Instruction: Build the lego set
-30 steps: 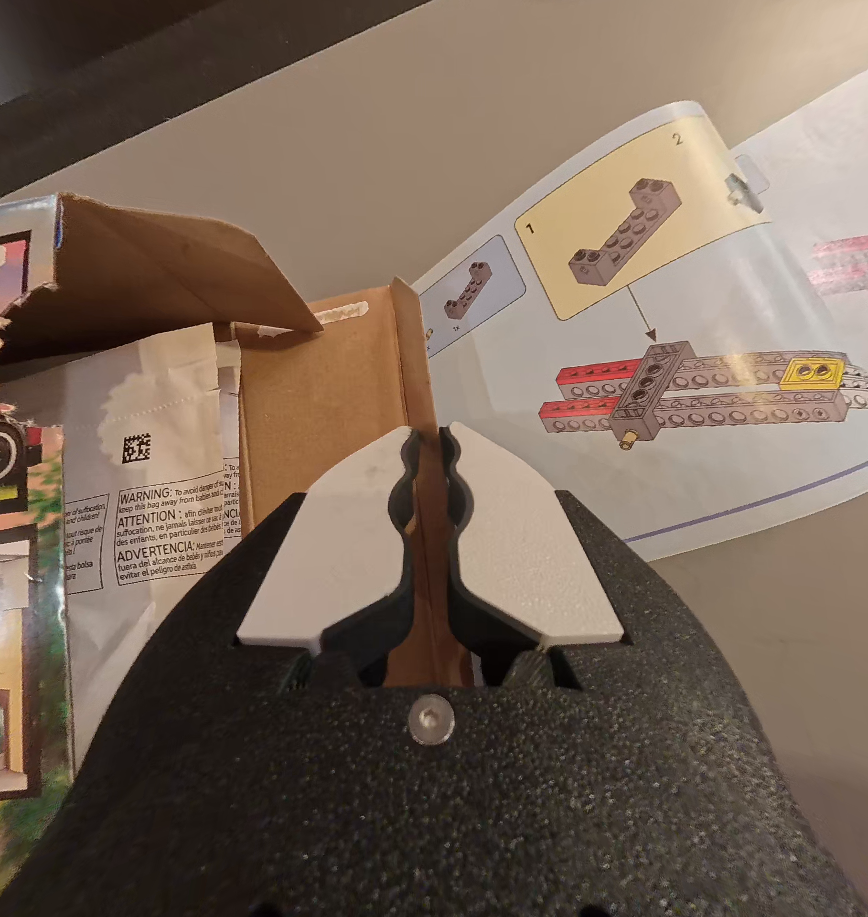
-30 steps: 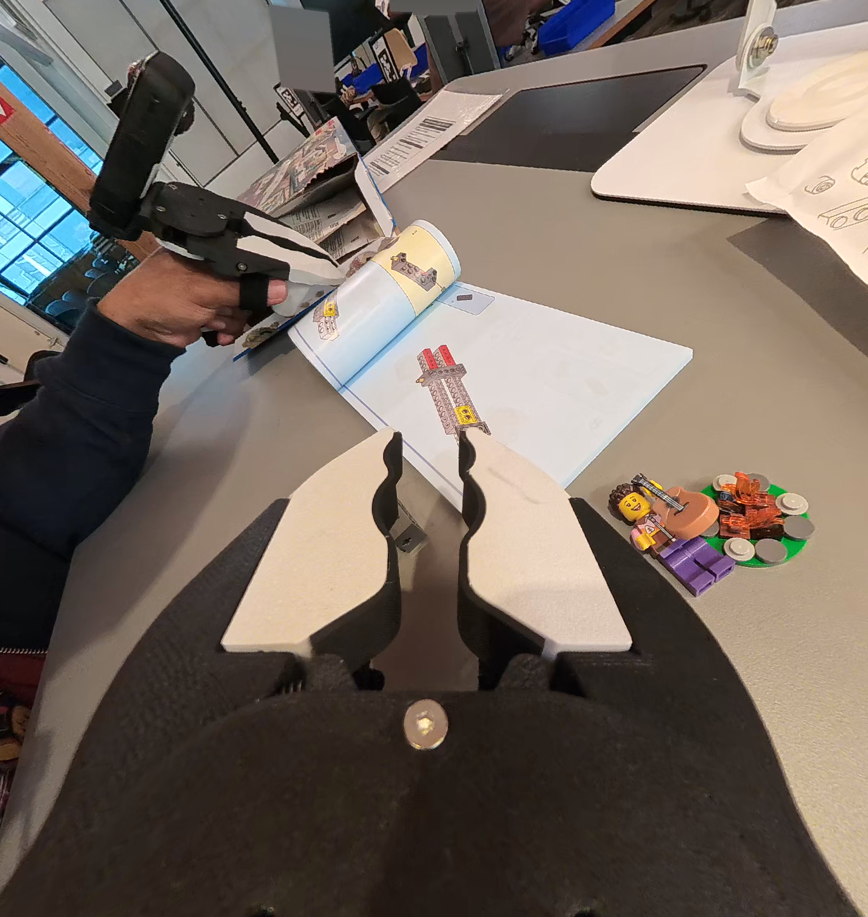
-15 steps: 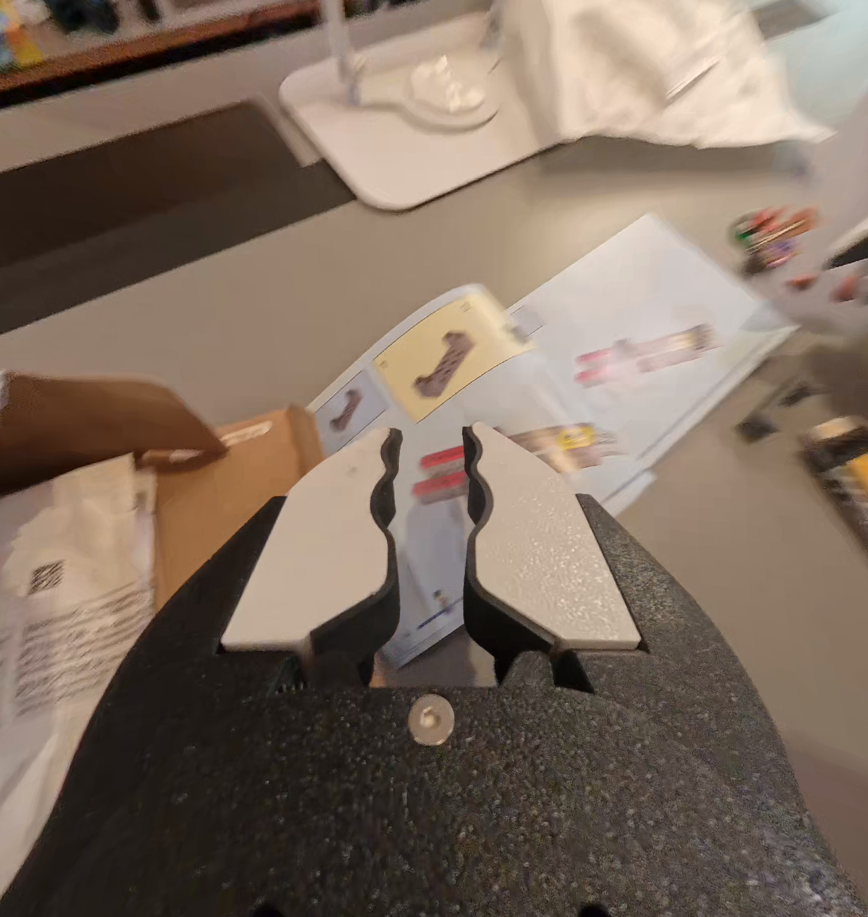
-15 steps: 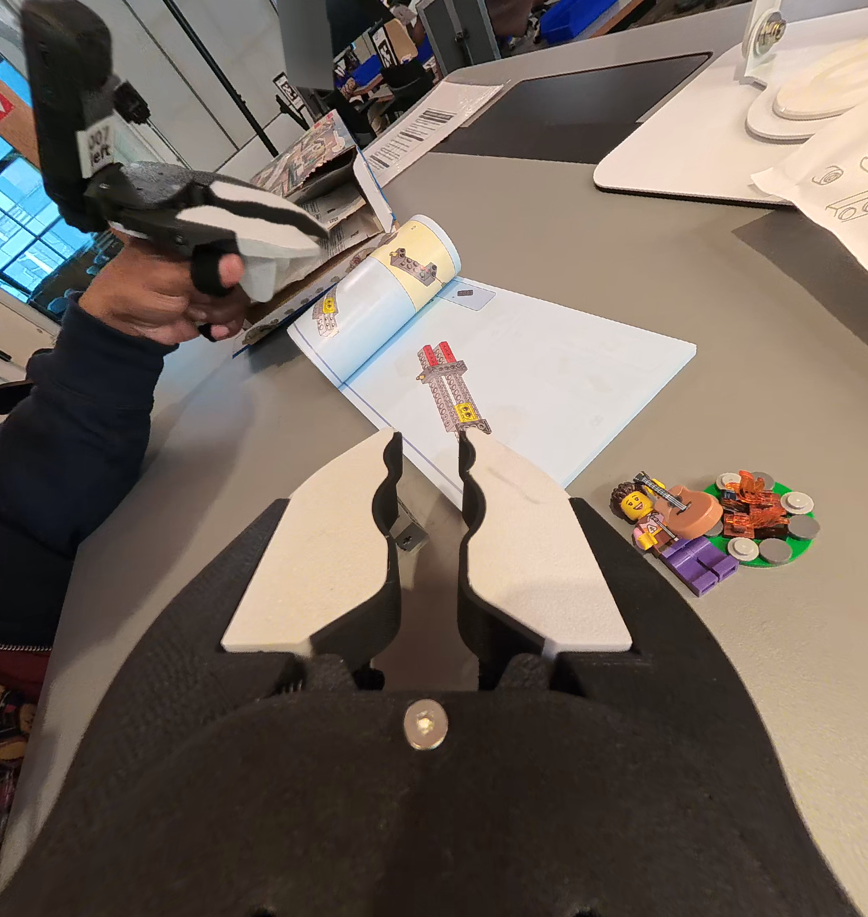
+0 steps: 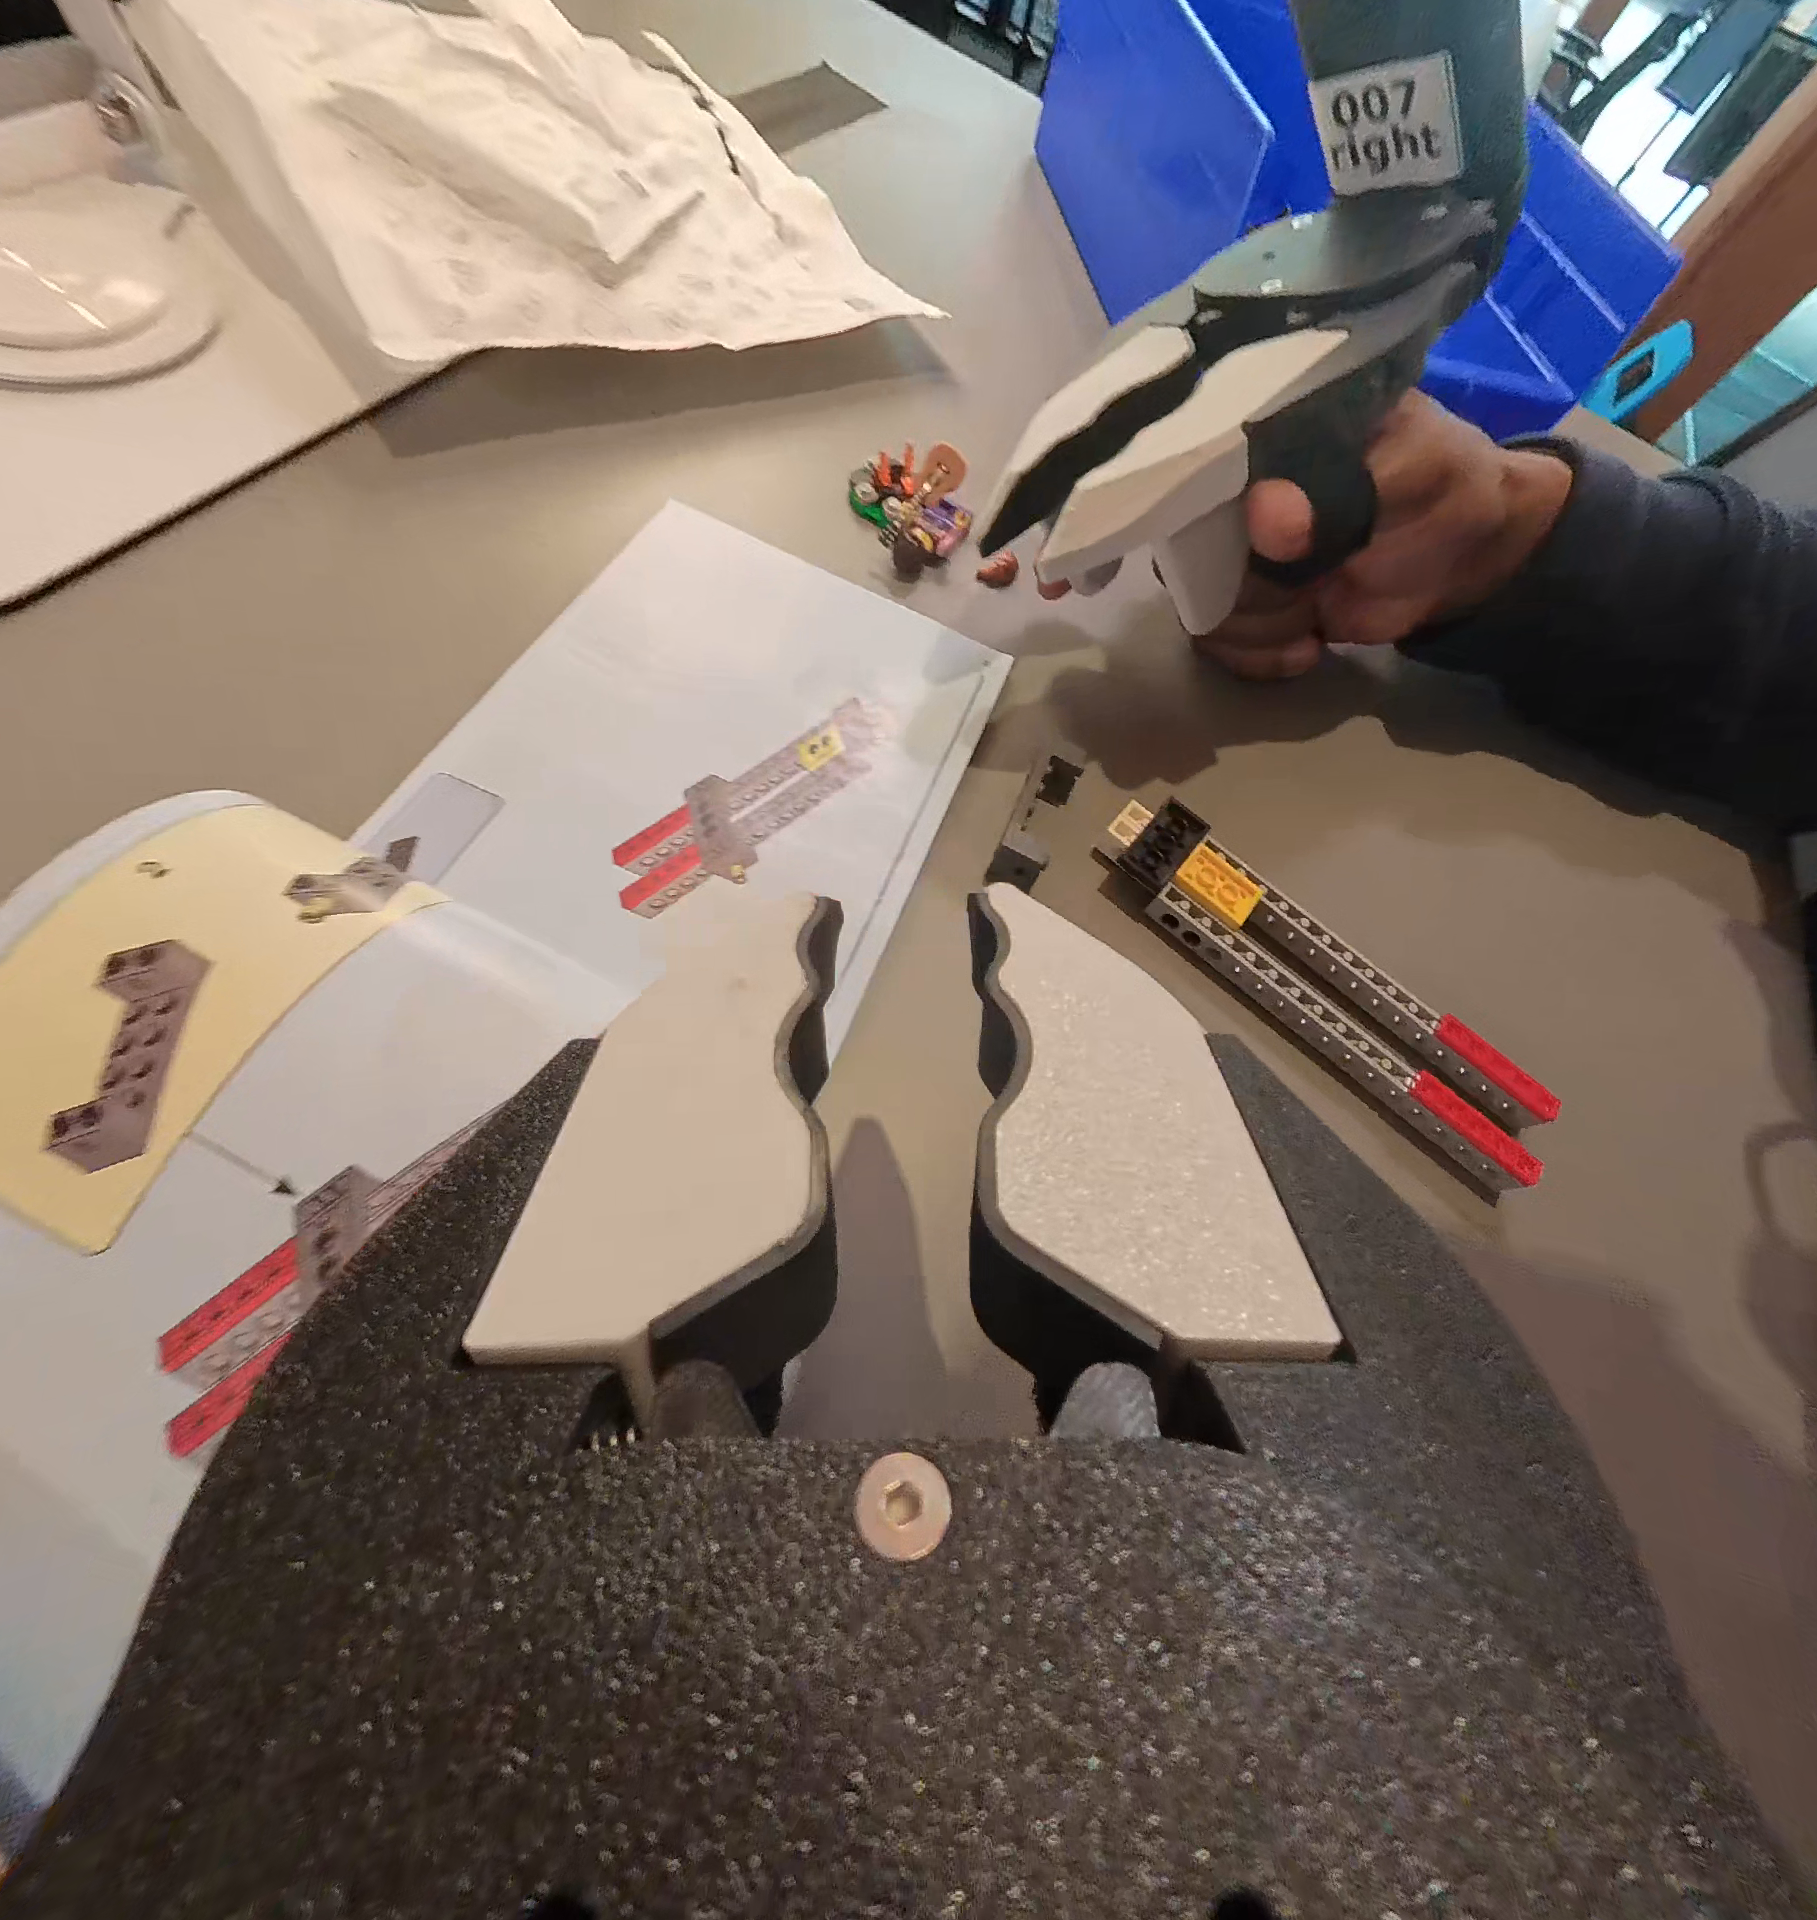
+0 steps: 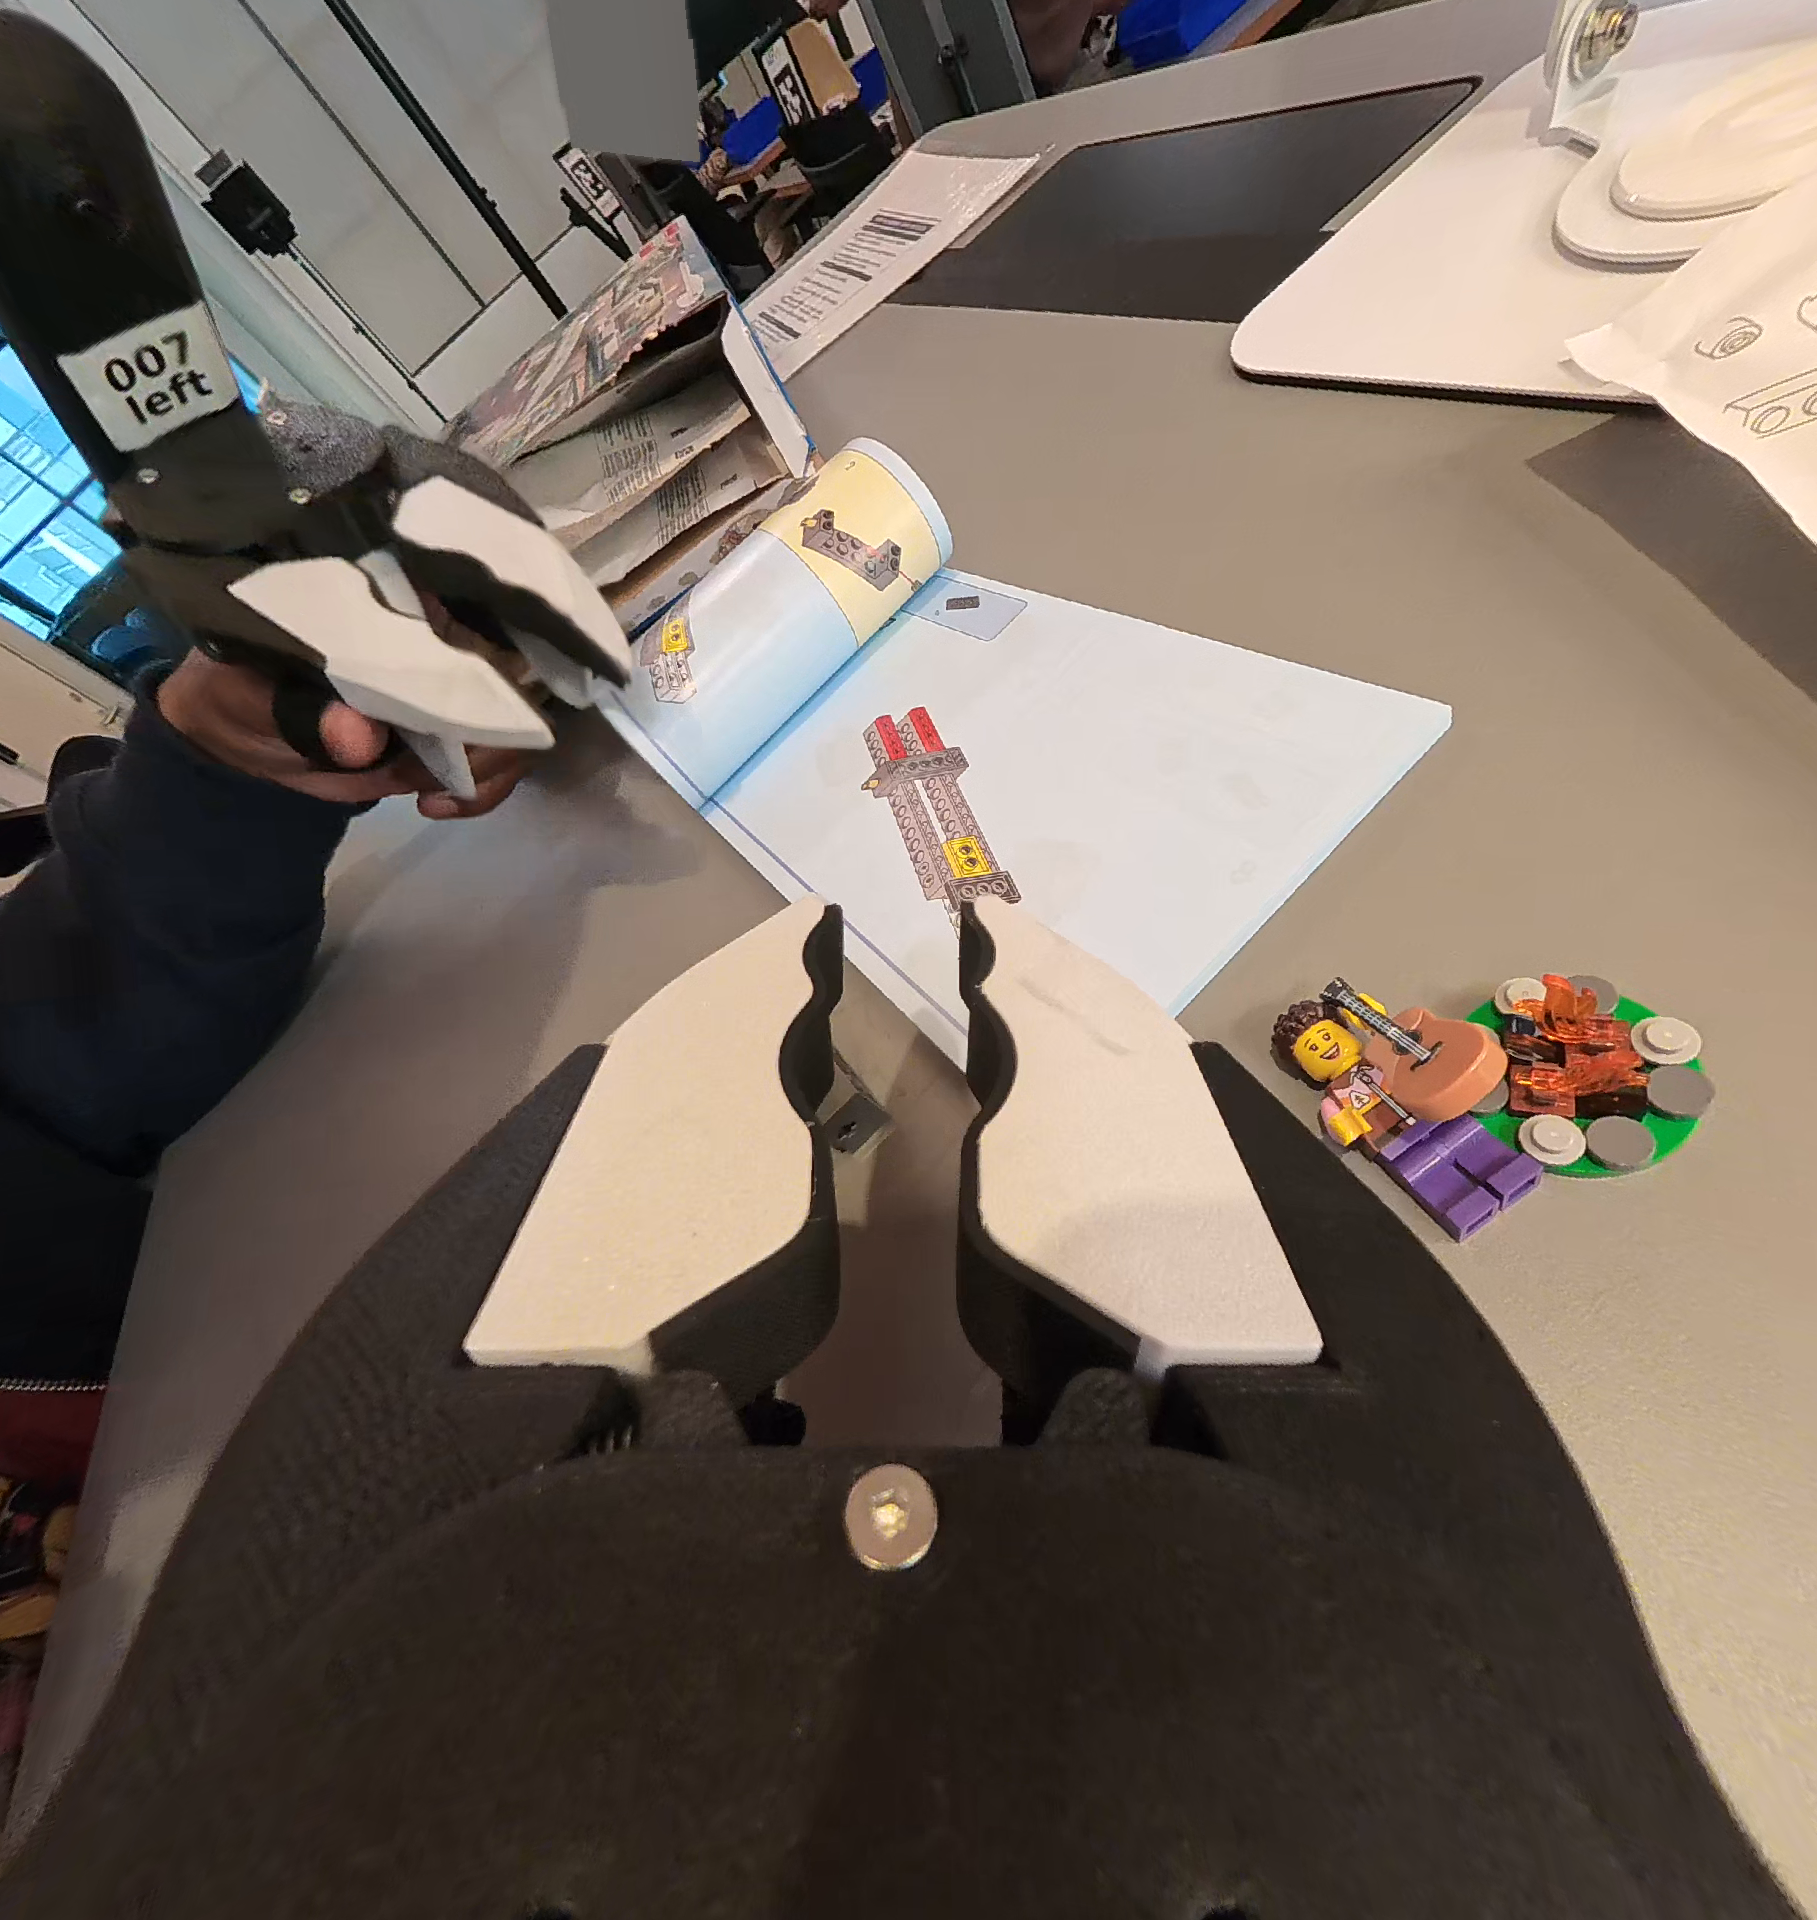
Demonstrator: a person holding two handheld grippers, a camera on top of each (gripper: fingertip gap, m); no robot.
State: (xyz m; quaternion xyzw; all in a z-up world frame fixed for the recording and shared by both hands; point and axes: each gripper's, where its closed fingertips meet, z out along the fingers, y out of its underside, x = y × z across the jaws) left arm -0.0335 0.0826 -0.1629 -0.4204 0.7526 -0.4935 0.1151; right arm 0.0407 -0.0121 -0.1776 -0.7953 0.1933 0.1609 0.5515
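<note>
Left gripper [image 5: 904,914] is held part-open and bare above the open pale-blue instruction booklet [image 5: 675,665], near a dark grey brick [image 5: 1029,831]. Right gripper [image 6: 899,920] is likewise held narrowly apart, nothing gripped, over the grey table [image 6: 1299,499].

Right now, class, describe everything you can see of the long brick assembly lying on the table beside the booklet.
The long brick assembly looks like hard plastic: two parallel dark grey studded beams, side by side, each ending in a red piece. At the other end a yellow plate bridges them, with a black brick and a small tan piece beyond. It lies flat on the grey table, right of the open booklet, a small dark grey brick between them. Nothing grips it.
</note>
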